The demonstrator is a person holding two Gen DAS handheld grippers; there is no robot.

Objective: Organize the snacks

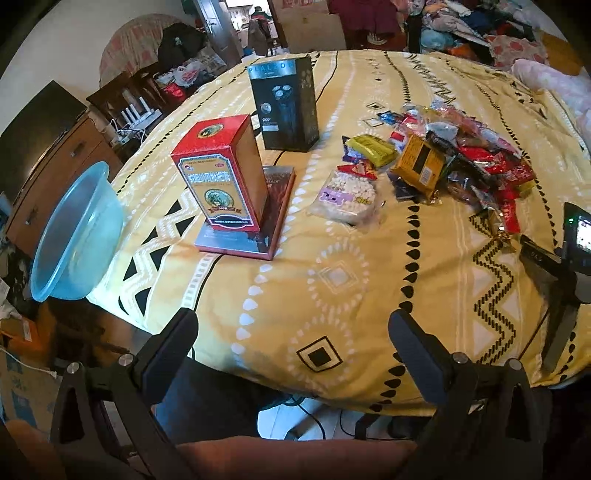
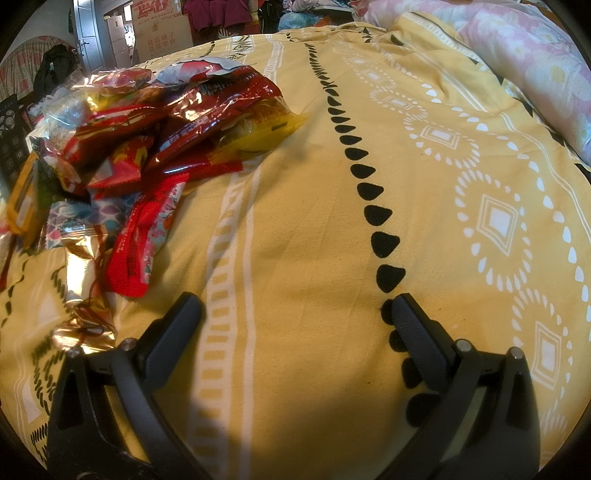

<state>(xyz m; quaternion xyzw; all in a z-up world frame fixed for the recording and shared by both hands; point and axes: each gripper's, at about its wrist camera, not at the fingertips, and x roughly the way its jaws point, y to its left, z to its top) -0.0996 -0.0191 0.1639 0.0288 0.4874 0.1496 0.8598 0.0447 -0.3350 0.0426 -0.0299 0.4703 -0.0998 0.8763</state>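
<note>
cluttered room: wooden cabinet [image 1: 55, 162], open doorway [image 1: 251, 22], daylight.

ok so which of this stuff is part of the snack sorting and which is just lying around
Part of the job:
snack pile
marshmallow bag
blue bowl, likely the container

Just lying about:
red box
black box
flat book
pink quilt

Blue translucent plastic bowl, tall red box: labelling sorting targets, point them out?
Blue translucent plastic bowl [image 1: 75, 236], left wrist view, inner wall.
Tall red box [image 1: 216, 184], left wrist view, printed front face.
</note>
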